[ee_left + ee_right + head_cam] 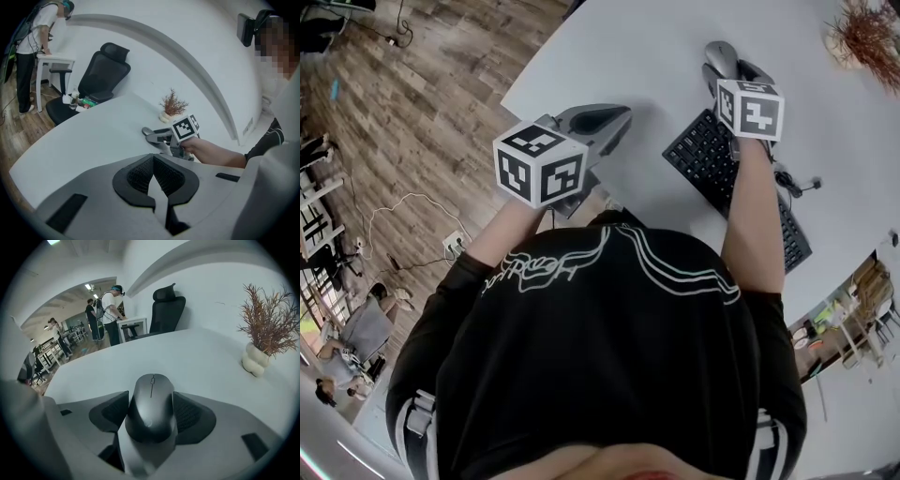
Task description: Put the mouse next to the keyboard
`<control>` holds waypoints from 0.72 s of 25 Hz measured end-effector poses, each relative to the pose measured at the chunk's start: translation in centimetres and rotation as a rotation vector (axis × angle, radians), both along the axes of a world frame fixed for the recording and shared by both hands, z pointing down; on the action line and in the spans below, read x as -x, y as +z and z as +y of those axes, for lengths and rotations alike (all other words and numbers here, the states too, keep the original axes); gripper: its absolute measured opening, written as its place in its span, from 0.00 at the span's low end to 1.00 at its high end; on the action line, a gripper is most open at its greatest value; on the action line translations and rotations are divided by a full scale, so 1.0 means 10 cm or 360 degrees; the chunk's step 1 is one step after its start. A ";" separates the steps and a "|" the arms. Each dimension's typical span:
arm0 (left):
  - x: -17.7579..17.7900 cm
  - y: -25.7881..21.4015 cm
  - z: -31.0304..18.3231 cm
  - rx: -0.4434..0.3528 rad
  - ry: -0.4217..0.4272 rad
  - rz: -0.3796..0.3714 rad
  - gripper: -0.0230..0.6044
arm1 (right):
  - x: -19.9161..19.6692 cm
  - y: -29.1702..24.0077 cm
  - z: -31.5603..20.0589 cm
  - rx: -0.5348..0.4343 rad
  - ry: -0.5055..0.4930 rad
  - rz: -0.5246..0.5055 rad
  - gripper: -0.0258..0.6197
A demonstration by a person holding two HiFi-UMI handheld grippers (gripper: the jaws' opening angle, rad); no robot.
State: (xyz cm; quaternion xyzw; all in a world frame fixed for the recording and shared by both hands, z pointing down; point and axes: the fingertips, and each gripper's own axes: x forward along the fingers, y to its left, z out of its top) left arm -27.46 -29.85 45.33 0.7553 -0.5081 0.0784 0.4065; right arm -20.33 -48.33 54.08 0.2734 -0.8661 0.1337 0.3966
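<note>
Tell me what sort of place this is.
Most likely an open-plan office: a keyboard lies on a big white desk, a black swivel chair stands at its far side, and people stand at further desks.

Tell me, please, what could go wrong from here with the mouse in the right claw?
The right claw pinches the smooth, rounded mouse only by its sides, so it may slip or twist when lowered. The keyboard lies close by with a cable beside it; the mouse could land on keys or cable.

Bare table [656, 56] beside keyboard [703, 155]; plant [867, 33] stands beyond.
</note>
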 end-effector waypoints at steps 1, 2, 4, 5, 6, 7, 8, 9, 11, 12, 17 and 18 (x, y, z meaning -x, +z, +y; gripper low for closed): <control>0.00 -0.01 0.01 0.0000 -0.0003 0.0003 0.05 | 0.00 0.00 0.00 0.0007 0.0001 0.0002 0.44; 0.00 -0.01 0.02 0.0001 -0.0004 0.0006 0.05 | 0.01 -0.01 0.00 0.0013 -0.0001 -0.0001 0.44; 0.01 -0.02 0.05 0.0004 -0.0004 0.0003 0.05 | 0.02 0.00 -0.01 0.0023 0.0001 -0.0010 0.44; 0.02 -0.02 0.06 0.0004 -0.0004 -0.0001 0.05 | 0.02 0.01 -0.02 0.0027 0.0005 -0.0008 0.44; 0.04 -0.02 0.07 0.0003 -0.0007 -0.0005 0.04 | 0.01 0.01 -0.02 0.0029 0.0010 0.0004 0.44; 0.05 -0.03 0.08 0.0001 -0.0012 -0.0007 0.04 | 0.00 0.01 -0.02 0.0028 0.0015 0.0019 0.44; 0.05 -0.04 0.09 -0.0001 -0.0017 -0.0008 0.05 | -0.01 0.00 -0.02 0.0029 0.0017 0.0033 0.44; 0.06 -0.05 0.09 -0.0003 -0.0023 -0.0009 0.04 | -0.02 0.00 -0.02 0.0032 0.0017 0.0041 0.44; 0.06 -0.08 0.11 -0.0004 -0.0029 -0.0015 0.05 | -0.03 -0.02 -0.02 0.0043 0.0015 0.0042 0.44; 0.07 -0.09 0.12 -0.0005 -0.0031 -0.0017 0.05 | -0.03 -0.02 -0.03 0.0048 0.0017 0.0040 0.44; 0.08 -0.11 0.18 -0.0016 -0.0039 -0.0019 0.05 | -0.02 -0.03 -0.02 0.0052 0.0029 0.0031 0.44; 0.08 -0.12 0.20 -0.0017 -0.0042 -0.0021 0.05 | -0.03 -0.04 -0.02 0.0044 0.0032 0.0027 0.44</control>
